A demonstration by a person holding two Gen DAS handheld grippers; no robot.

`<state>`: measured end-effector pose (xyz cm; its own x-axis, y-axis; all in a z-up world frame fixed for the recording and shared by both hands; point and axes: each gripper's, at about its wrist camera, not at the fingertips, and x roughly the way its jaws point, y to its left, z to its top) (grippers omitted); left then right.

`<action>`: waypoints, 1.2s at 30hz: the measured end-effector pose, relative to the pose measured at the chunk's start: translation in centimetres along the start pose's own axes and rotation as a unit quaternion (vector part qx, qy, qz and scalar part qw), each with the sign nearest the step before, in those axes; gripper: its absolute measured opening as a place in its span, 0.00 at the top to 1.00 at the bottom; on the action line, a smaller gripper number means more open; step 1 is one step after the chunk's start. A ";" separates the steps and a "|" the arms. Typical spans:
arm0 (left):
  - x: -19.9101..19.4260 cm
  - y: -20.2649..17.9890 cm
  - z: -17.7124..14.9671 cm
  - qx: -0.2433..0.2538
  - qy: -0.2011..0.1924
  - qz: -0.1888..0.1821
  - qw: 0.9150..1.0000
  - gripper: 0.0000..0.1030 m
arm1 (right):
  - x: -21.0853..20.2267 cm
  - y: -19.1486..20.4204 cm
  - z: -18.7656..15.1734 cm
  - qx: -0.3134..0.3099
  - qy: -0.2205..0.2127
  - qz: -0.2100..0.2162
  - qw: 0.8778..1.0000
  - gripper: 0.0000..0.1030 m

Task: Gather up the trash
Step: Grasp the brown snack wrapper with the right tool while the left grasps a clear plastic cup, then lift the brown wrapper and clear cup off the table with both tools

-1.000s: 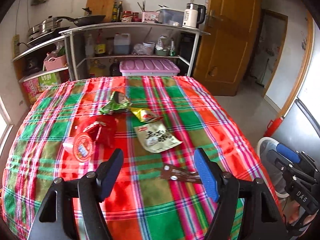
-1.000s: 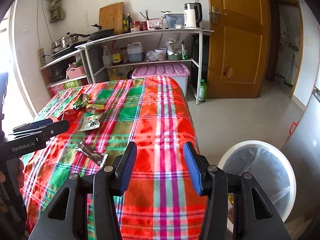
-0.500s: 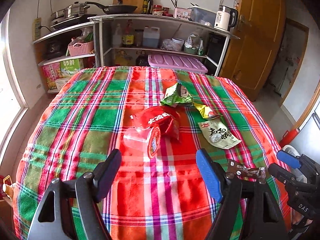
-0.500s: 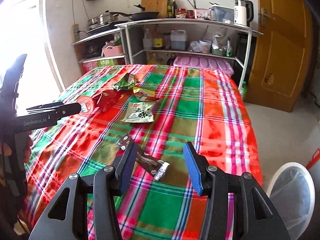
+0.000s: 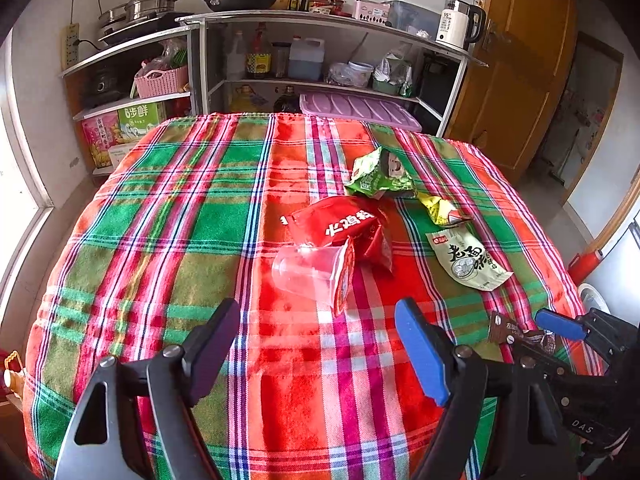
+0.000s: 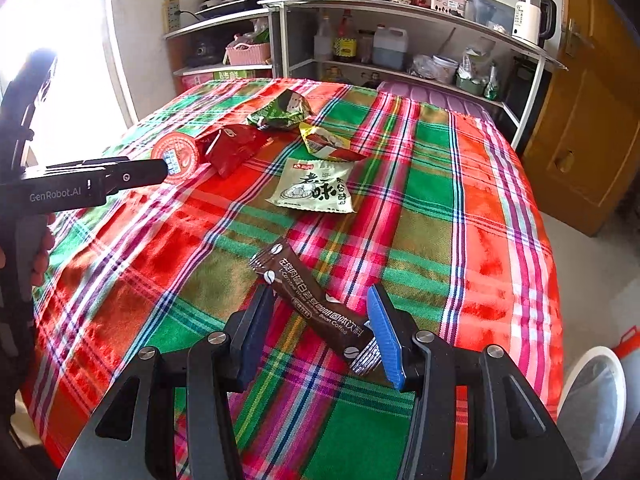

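On the plaid tablecloth (image 5: 168, 216) lies trash: a clear cup with a red lid (image 5: 312, 272), a red bag (image 5: 340, 228), a green bag (image 5: 380, 174), a yellow wrapper (image 5: 440, 210) and a pale green packet (image 5: 468, 260). My left gripper (image 5: 316, 332) is open just short of the cup, nothing between its fingers. My right gripper (image 6: 320, 308) is open low over the table. A brown coffee sachet (image 6: 312, 300) lies flat between its fingers, and the pads do not press it. The left gripper's finger (image 6: 120, 176) reaches in beside the cup's lid (image 6: 176, 156).
A white bin with a liner (image 6: 592, 400) stands on the floor by the table's right corner. Behind the table are a metal shelf rack (image 5: 320, 24) with pans, bottles and a kettle, a purple box lid (image 5: 360, 108) and a wooden door (image 6: 592, 120).
The left gripper swung left, so the cup now lies straight ahead of it. The right gripper came down and in over the table, and the brown sachet now lies between its fingers.
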<state>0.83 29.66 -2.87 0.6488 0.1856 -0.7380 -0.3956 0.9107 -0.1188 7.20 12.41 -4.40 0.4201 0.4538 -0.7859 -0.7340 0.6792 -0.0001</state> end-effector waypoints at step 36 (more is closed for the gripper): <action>2.4 0.6 1.5 0.015 0.006 -0.004 1.000 0.54 | 0.9 -0.5 1.1 0.031 0.005 -0.032 0.999 0.81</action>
<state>3.17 31.20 -3.74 0.6444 0.1749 -0.7445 -0.3710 0.9228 -0.1043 8.50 13.08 -4.41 0.4592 0.4021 -0.7921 -0.6706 0.7417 -0.0122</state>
